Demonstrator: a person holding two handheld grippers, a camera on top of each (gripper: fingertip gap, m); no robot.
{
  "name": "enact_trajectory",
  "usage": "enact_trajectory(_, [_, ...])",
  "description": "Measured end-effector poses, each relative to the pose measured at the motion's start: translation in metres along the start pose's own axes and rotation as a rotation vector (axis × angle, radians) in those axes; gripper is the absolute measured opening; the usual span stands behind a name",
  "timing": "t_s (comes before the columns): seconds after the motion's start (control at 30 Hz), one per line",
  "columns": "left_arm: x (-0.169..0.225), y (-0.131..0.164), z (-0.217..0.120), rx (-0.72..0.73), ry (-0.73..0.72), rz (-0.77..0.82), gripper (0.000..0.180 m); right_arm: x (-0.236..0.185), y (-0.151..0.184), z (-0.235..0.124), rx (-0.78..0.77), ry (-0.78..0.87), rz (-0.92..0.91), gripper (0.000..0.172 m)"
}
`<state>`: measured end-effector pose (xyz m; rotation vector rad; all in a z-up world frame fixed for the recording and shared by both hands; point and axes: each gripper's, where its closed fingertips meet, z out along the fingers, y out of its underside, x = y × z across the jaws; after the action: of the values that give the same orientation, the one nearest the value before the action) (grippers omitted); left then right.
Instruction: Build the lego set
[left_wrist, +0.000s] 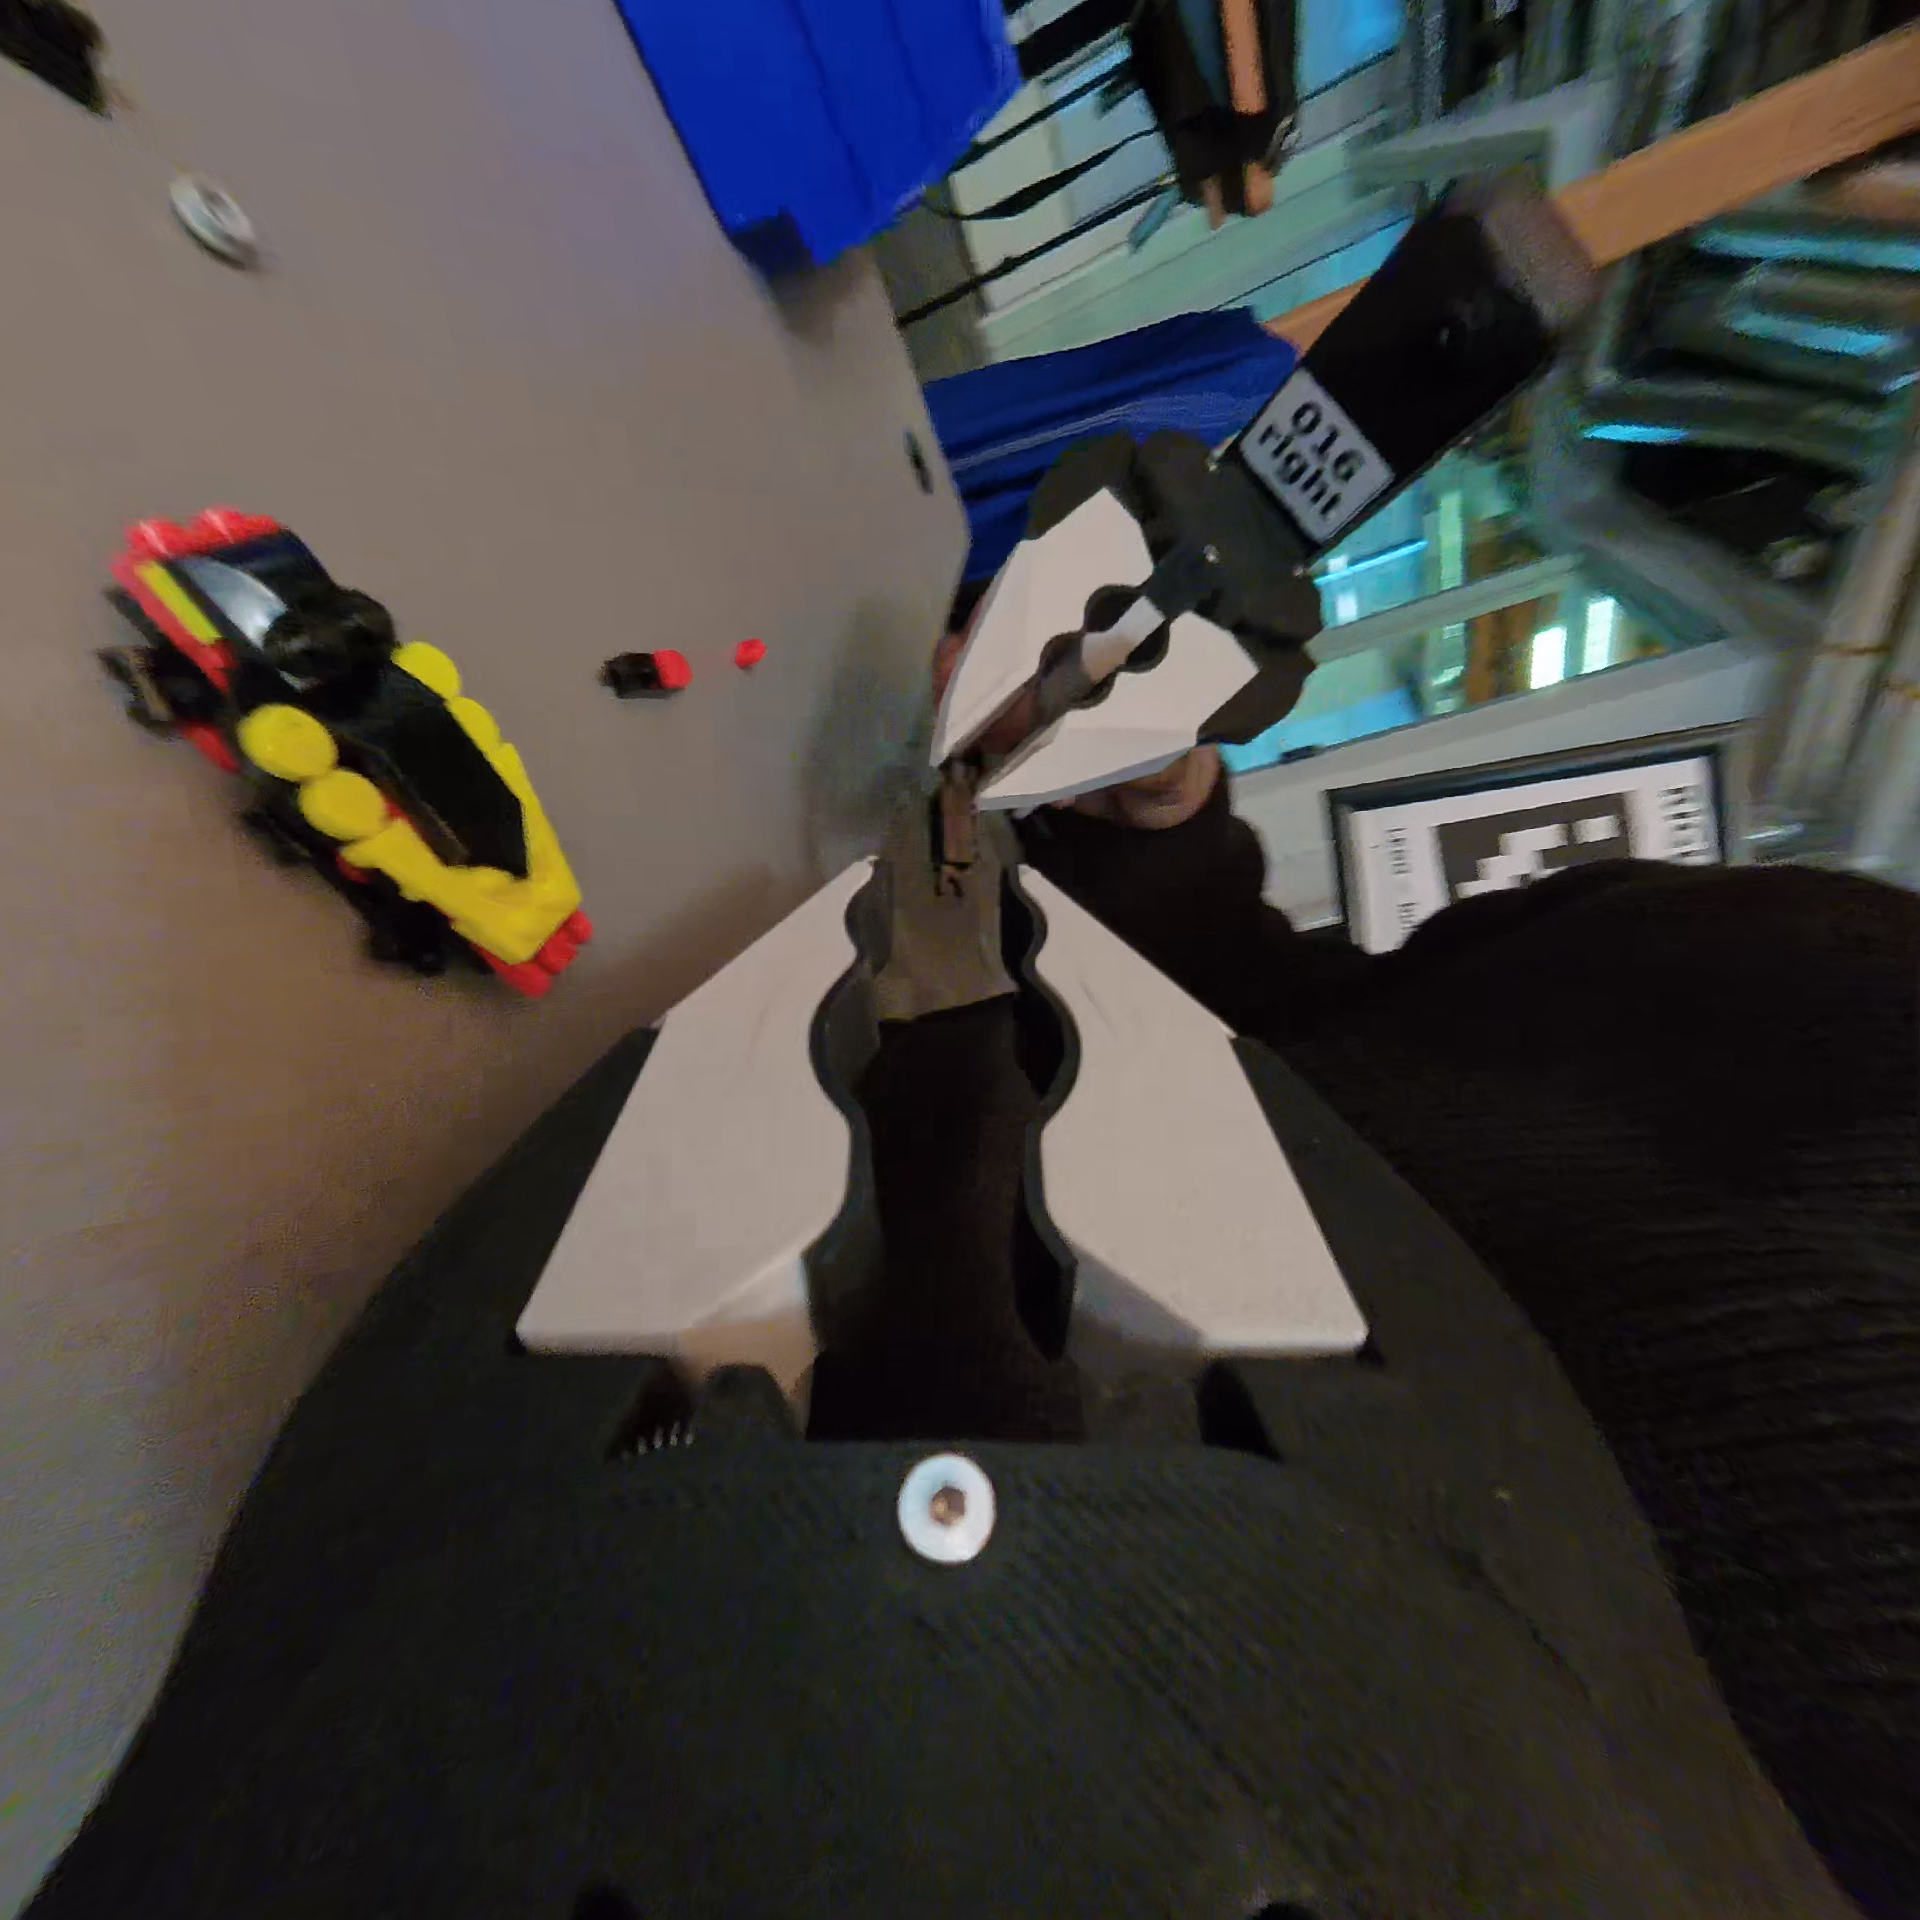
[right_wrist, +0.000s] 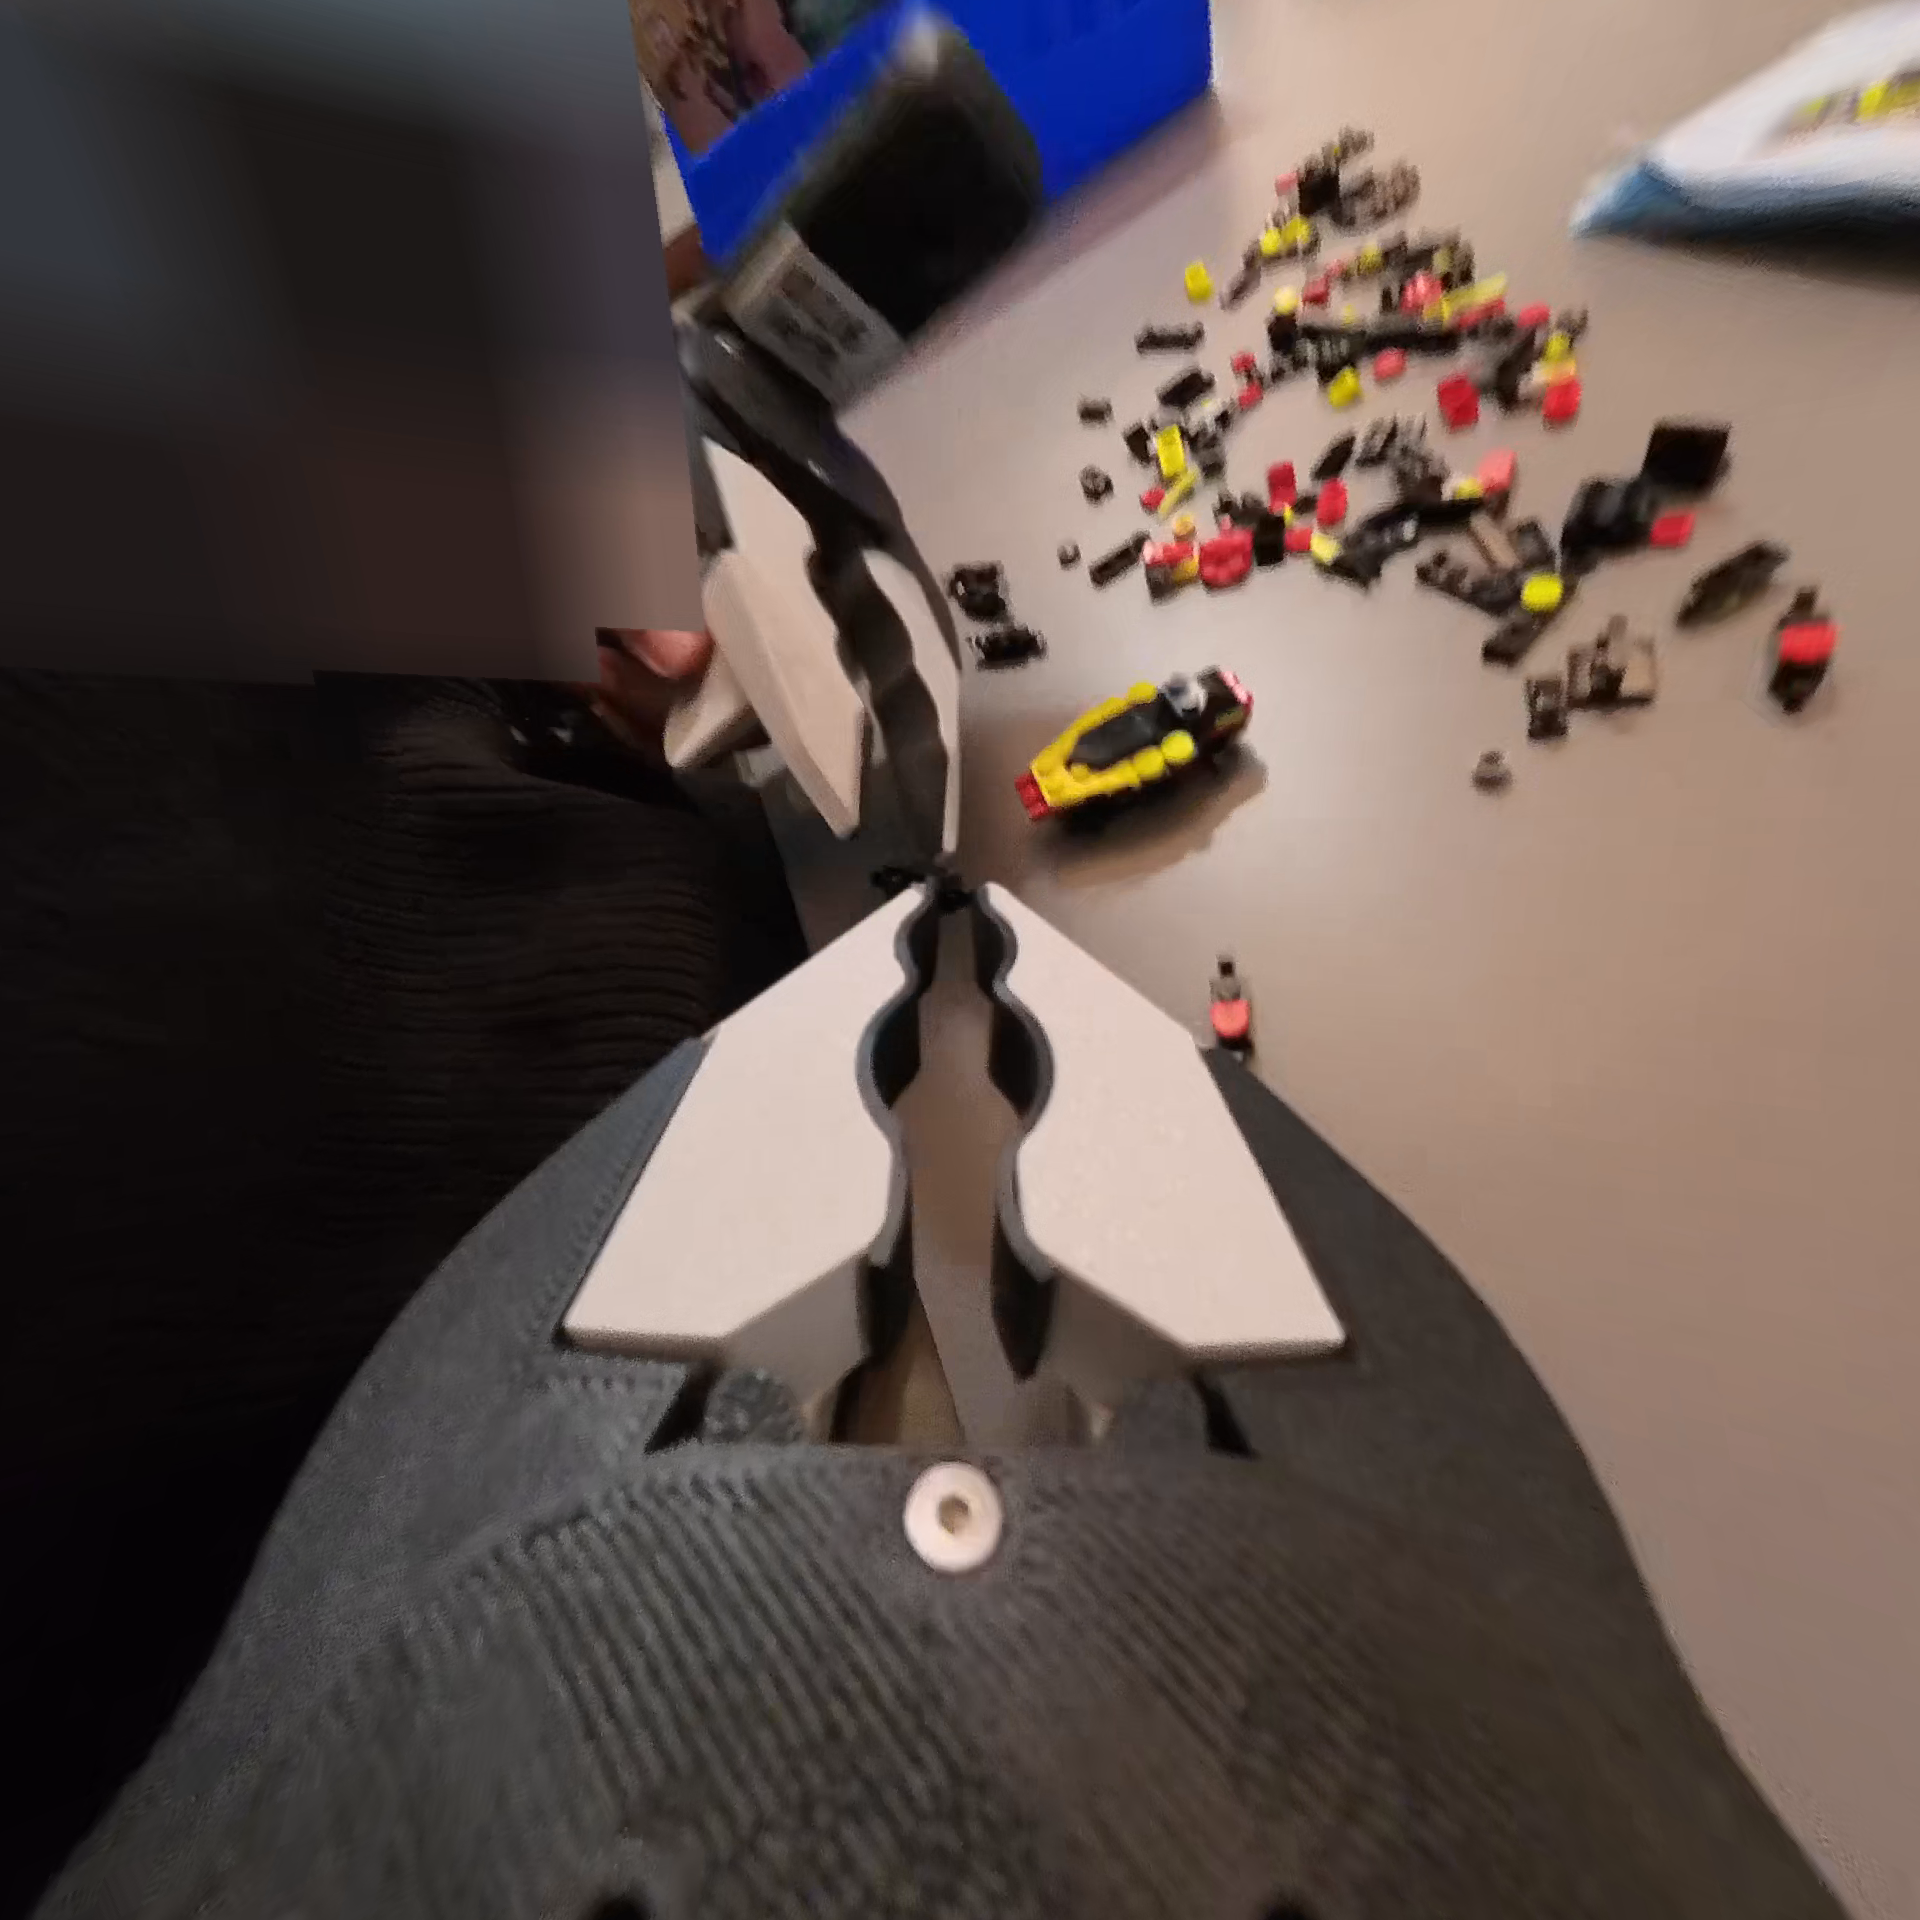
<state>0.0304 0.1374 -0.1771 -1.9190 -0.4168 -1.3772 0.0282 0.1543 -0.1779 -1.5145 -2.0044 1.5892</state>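
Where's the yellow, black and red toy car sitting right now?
The toy car sits on the grey table, nearer than the scattered loose bricks in the right wrist view; in the left wrist view it lies left of both grippers.

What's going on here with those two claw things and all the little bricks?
A person holds two hand-held grippers tip to tip above a grey table. The right gripper is pinched shut on a small dark brick piece, while the left gripper sits open right beside that piece. On the table lie a part-built yellow, black and red toy car and a scattered pile of loose bricks.
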Motion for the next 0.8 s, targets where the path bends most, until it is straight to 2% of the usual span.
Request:
enact_trajectory(0.13, [-0.015, 0.003, -0.001, -0.045, -0.161, 0.153, 0.019, 0.010, 0.022, 0.009, -0.121, 0.012, 0.154, 0.004])
enact_trajectory(0.3, [-0.026, 0.013, 0.003, -0.119, -0.267, 0.268, 0.018, 0.016, 0.029, 0.014, -0.144, 0.038, 0.313, 0.004])
enact_trajectory(0.47, [-0.035, 0.022, 0.007, -0.182, -0.339, 0.353, 0.016, 0.025, 0.044, 0.016, -0.235, 0.124, 0.265, 0.004])
enact_trajectory(0.8, [-0.042, 0.027, 0.011, -0.216, -0.389, 0.403, 0.015, 0.028, 0.036, 0.019, -0.190, 0.143, 0.224, 0.007])
